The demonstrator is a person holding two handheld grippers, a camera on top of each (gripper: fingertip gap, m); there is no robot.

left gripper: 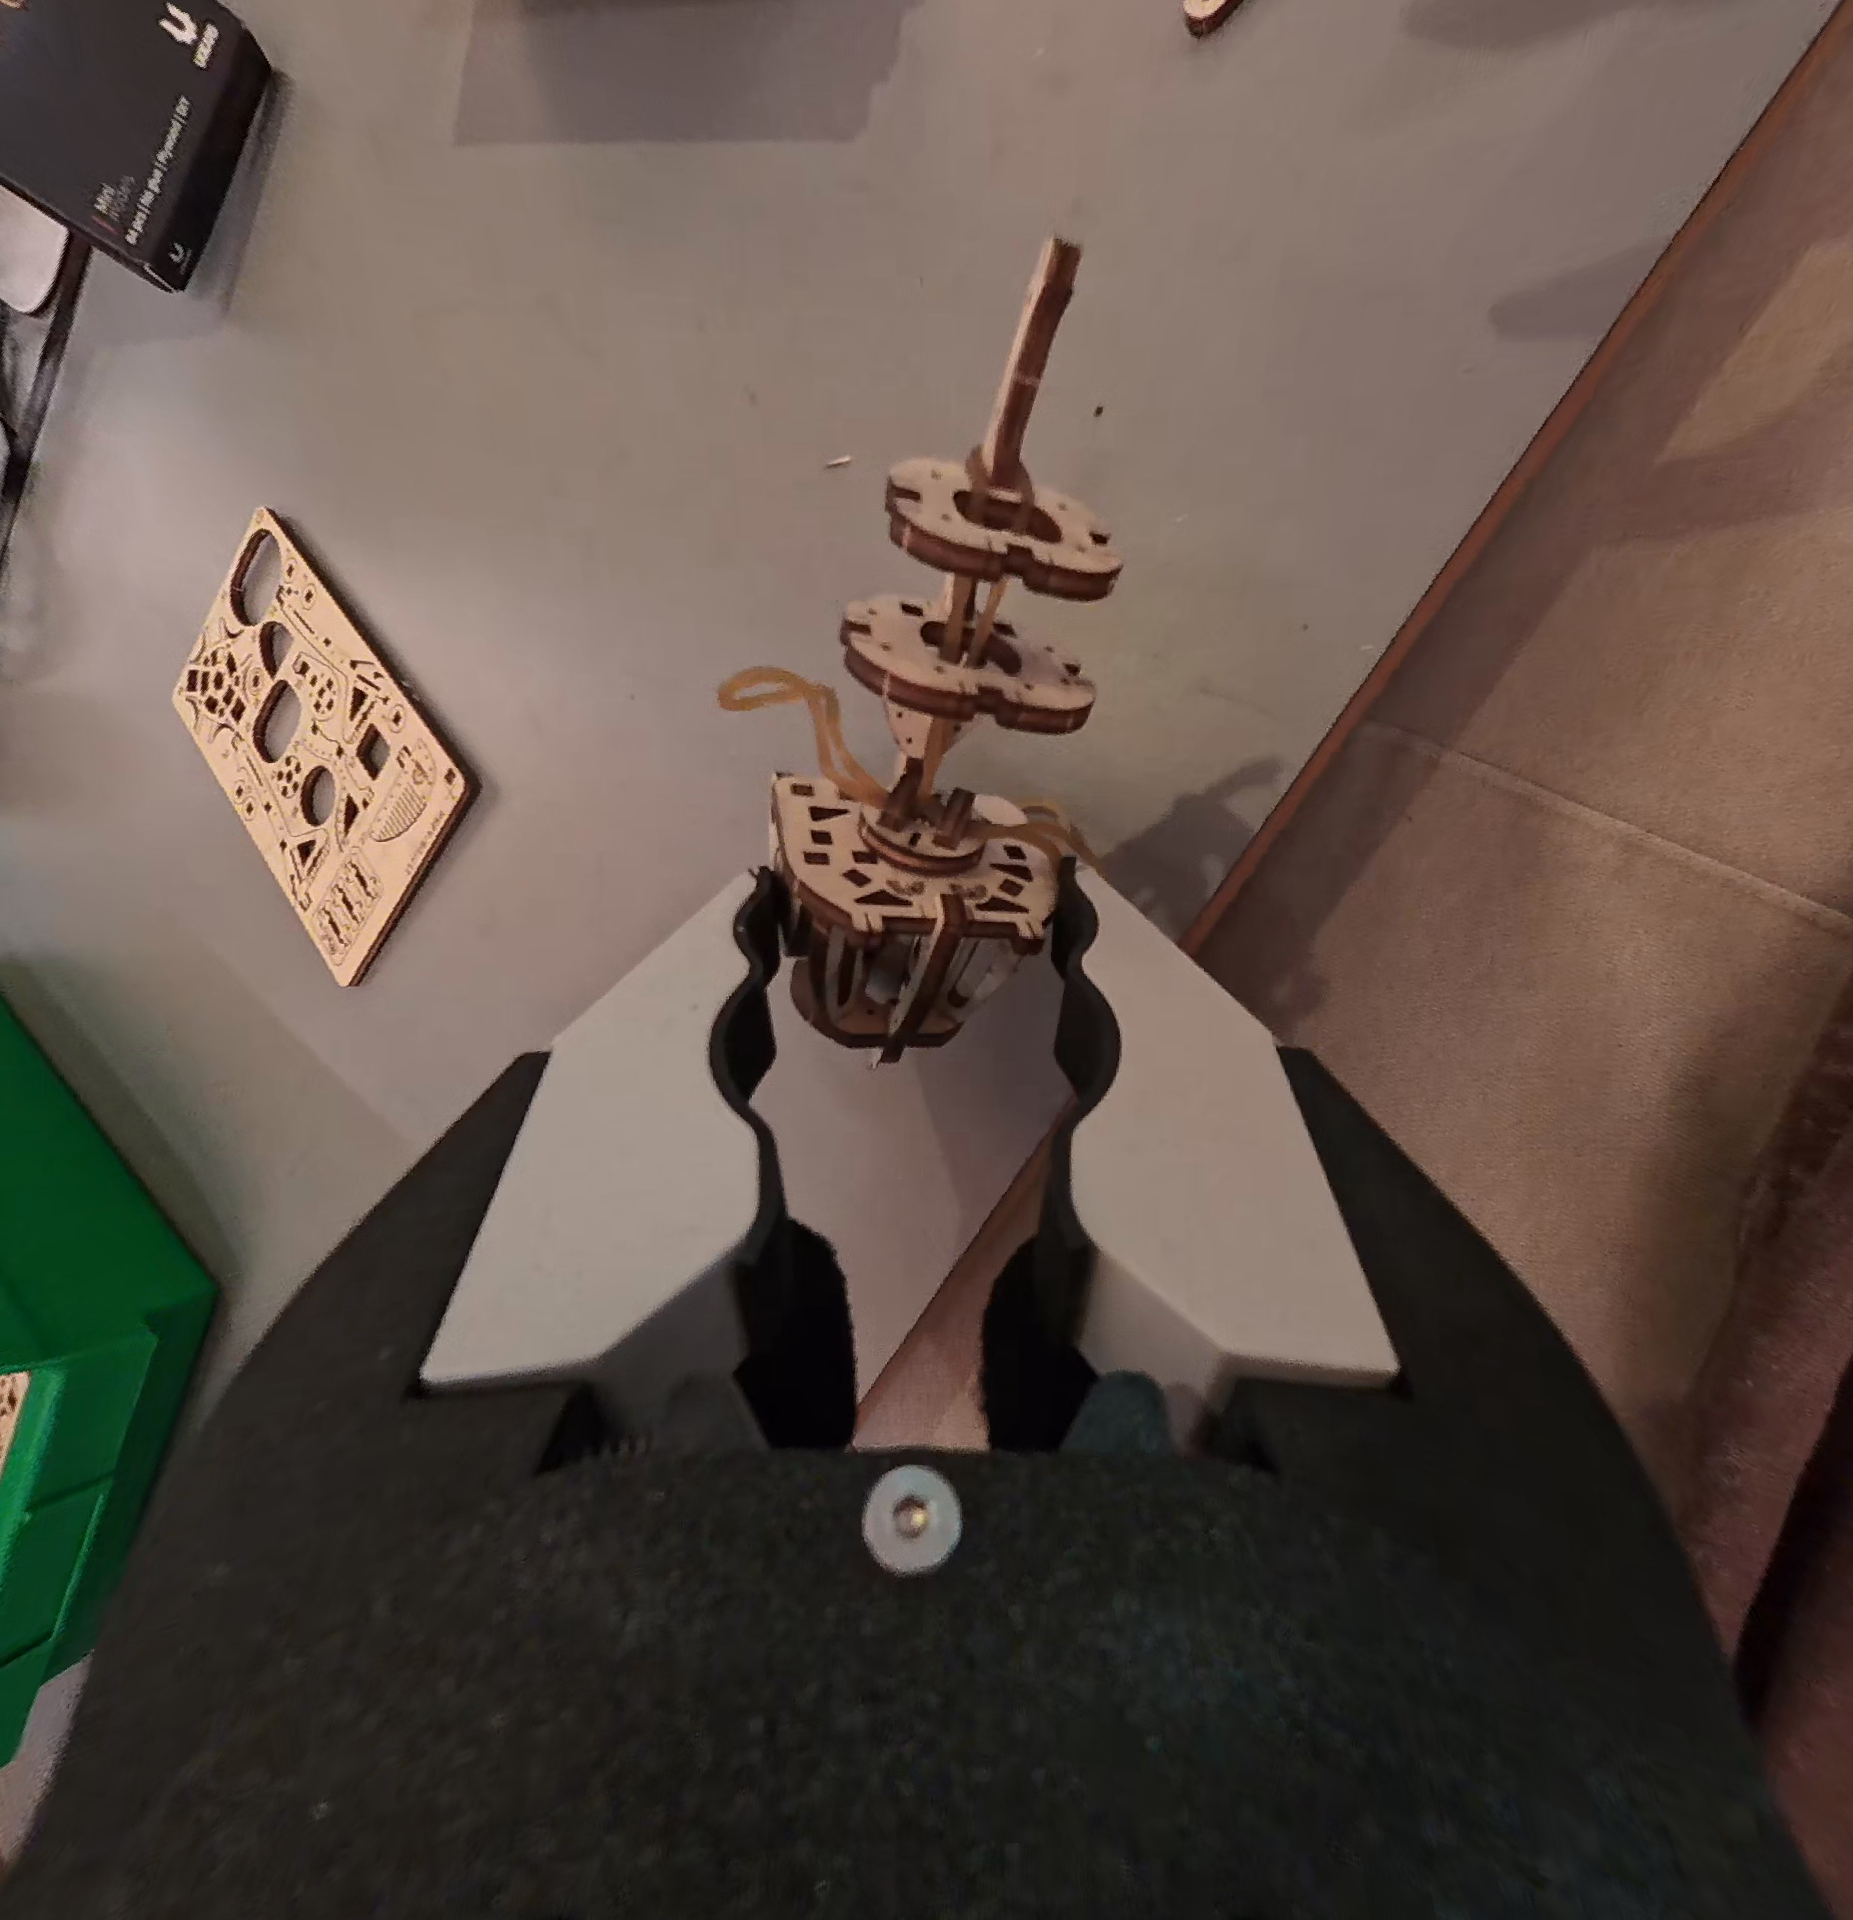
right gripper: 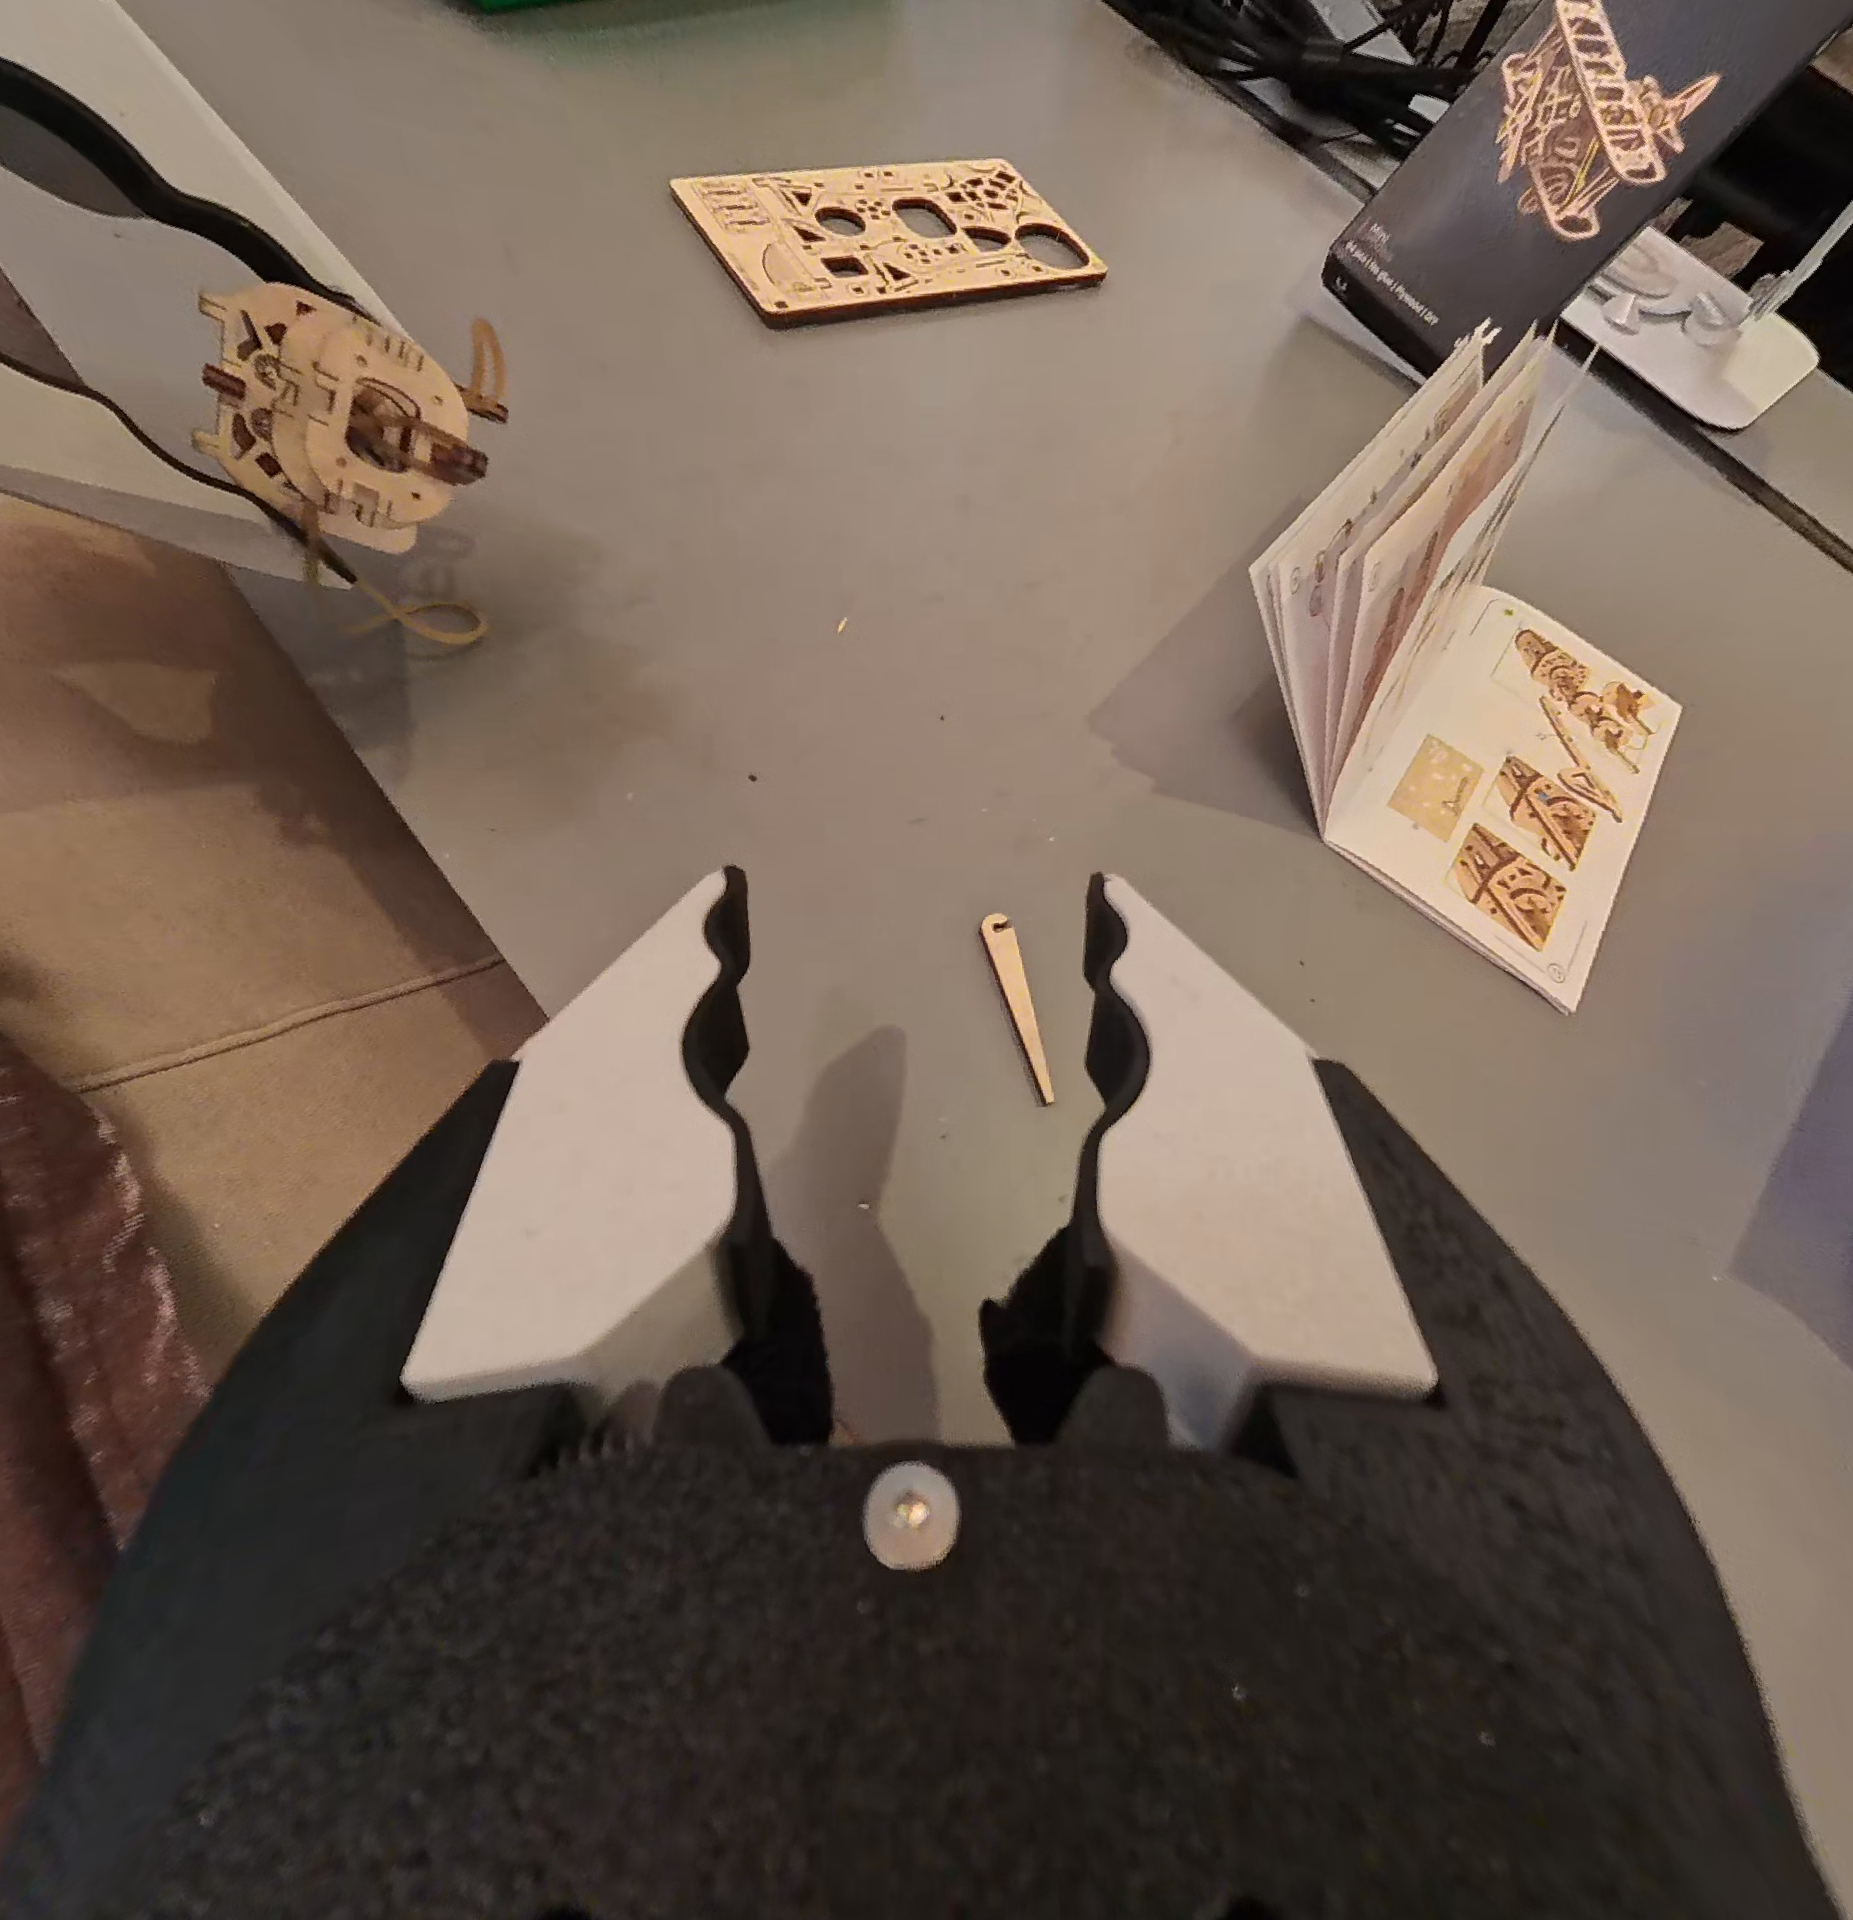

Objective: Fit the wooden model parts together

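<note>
My left gripper [left gripper: 914,909] is shut on the part-built wooden model [left gripper: 917,883], held by its base above the grey table [left gripper: 548,416]. The model's spine with two lobed plates points away, and a rubber band [left gripper: 787,696] hangs off it. It also shows in the right wrist view [right gripper: 330,416] at far left, held in the other gripper. My right gripper [right gripper: 914,904] is open and empty, just above the table. A thin tapered wooden piece [right gripper: 1017,1003] lies flat between its fingertips, close to the right finger [right gripper: 1140,1039].
A laser-cut wooden parts sheet [left gripper: 314,743] lies on the table, also seen in the right wrist view [right gripper: 886,234]. An open instruction booklet [right gripper: 1452,748] stands at right. A dark product box [right gripper: 1524,177] sits behind it. A green bin [left gripper: 49,1299] is at left. The table edge [left gripper: 1473,582] borders a beige cushion.
</note>
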